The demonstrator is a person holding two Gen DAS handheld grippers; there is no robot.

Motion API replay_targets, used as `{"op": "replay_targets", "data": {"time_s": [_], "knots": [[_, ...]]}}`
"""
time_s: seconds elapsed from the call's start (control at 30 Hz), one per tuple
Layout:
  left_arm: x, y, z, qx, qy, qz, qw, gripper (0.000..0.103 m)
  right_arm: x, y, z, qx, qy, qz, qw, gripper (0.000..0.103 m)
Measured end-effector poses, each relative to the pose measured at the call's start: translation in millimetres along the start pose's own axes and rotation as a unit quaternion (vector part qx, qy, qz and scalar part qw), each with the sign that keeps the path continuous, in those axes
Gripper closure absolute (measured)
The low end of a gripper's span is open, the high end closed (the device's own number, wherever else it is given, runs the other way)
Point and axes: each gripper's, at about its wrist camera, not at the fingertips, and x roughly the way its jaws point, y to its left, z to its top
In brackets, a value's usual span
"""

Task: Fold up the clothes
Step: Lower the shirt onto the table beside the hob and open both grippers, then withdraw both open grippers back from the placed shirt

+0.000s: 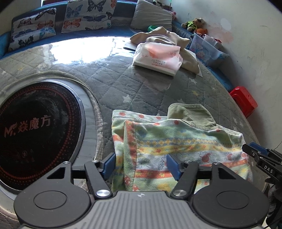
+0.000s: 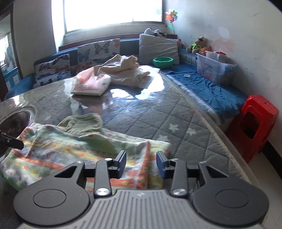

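Towel (image 1: 176,144), patterned and folded, lies right of the induction cooktop (image 1: 35,126); left hand-held gripper (image 1: 141,163) and right hand-held gripper (image 2: 141,163) gape over it, seemingly untouching.

Daylight enters from the window (image 2: 112,15) at the rear, which is overexposed to plain white in the right wrist view. It throws a broad glare patch on the glossy quilted table cover (image 1: 84,51), washing out the pattern there, with a second bright patch in the right wrist view. The foreground is dimmer, with soft shadows. Fisheye distortion bends straight edges and darkens the corners; distant items look slightly soft.
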Motion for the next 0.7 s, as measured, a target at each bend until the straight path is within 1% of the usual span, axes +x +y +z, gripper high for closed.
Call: {"op": "replay_targets", "data": {"time_s": [0.03, 0.07, 0.2, 0.27, 0.33, 0.43, 0.57, 0.7], "knots": [[-0.5, -0.2, -0.5, 0.003, -0.002, 0.004, 1.0000, 0.033, 0.0, 3.3, -0.8, -0.004, 0.001, 0.004, 1.000, 0.056], [-1.0, -0.4, -1.0, 0.007, -0.004, 0.008, 0.9999, 0.032, -0.4, 6.8, -1.7, -0.009, 0.002, 0.007, 1.000, 0.054], [-2.4, -1.5, -3.7, 0.019, -0.010, 0.019, 0.9996, 0.028, -6.5, 22.5, -6.9, -0.031, 0.005, 0.028, 0.999, 0.052], [-2.8, -1.4, -5.2, 0.022, -0.012, 0.023, 0.9994, 0.028, -11.3, 32.0, -10.5, -0.046, 0.005, 0.039, 0.998, 0.048], [-2.5, -0.8, -6.7, 0.024, -0.012, 0.028, 0.9992, 0.026, -16.1, 42.2, -14.5, -0.065, 0.005, 0.046, 0.997, 0.046], [-2.4, 0.1, -9.9, 0.028, -0.011, 0.035, 0.9989, 0.023, -23.0, 59.8, -21.8, -0.101, 0.006, 0.062, 0.993, 0.039], [-3.2, -0.1, -14.8, 0.036, -0.010, 0.045, 0.9983, 0.020, -24.0, 77.8, -28.9, -0.134, 0.018, 0.072, 0.988, 0.038], [-8.2, -1.0, -17.5, 0.045, -0.014, 0.047, 0.9978, 0.018, -24.3, 92.0, -28.2, -0.158, 0.012, 0.072, 0.985, 0.035]]}}
